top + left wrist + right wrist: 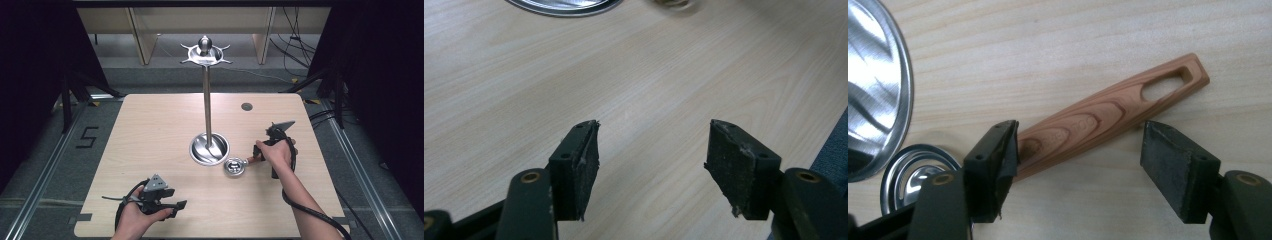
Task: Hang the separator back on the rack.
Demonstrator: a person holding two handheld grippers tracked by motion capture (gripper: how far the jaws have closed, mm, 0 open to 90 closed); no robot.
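Right tongs point(1078, 167) (jaws spread) straddle wooden handle point(1113, 112); left tongs point(651, 170) rest agape.

The tall metal stand point(207, 95) rises at the counter's point(150, 130) centre; its dish base point(209, 148) crowds the small strainer point(234, 167) at 10 o'clock. The counter lies open from 6 to 9 o'clock.

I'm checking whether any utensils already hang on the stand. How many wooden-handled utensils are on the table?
1. The wooden-handled utensil lies right of the stand's round base, its handle between the right gripper's open jaws. None hang from the stand's hooks.
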